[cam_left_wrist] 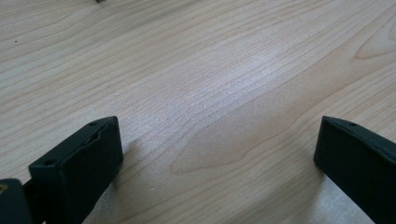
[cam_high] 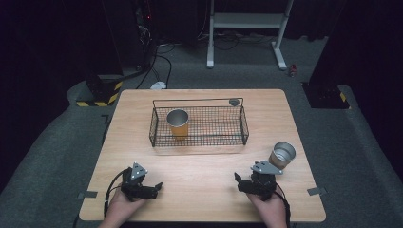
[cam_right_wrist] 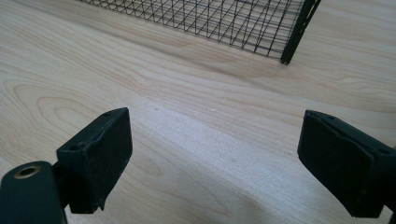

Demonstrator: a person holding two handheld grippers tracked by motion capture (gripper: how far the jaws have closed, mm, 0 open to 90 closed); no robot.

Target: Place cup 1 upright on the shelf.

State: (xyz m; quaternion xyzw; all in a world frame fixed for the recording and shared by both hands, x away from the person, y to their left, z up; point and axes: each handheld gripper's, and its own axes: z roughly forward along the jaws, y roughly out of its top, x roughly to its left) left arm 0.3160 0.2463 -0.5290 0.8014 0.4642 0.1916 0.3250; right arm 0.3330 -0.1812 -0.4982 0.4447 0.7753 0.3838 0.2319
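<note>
A black wire basket (cam_high: 199,140) stands in the middle of the wooden table (cam_high: 204,194). A metal cup with an orange body (cam_high: 178,124) stands upright in its left end. A second metal cup (cam_high: 282,155) stands on the table to the right of the basket, just beyond my right gripper (cam_high: 247,181). That gripper is open near the front edge and holds nothing; in the right gripper view (cam_right_wrist: 215,144) the basket's corner (cam_right_wrist: 289,42) lies ahead. My left gripper (cam_high: 151,189) is open at the front left over bare wood (cam_left_wrist: 217,140).
A small grey round piece (cam_high: 234,101) sits at the basket's back right rim. Tape strips (cam_high: 88,194) (cam_high: 316,191) mark the table's front corners. Beyond the table, a white frame (cam_high: 244,21) and cables (cam_high: 161,59) are on the grey floor.
</note>
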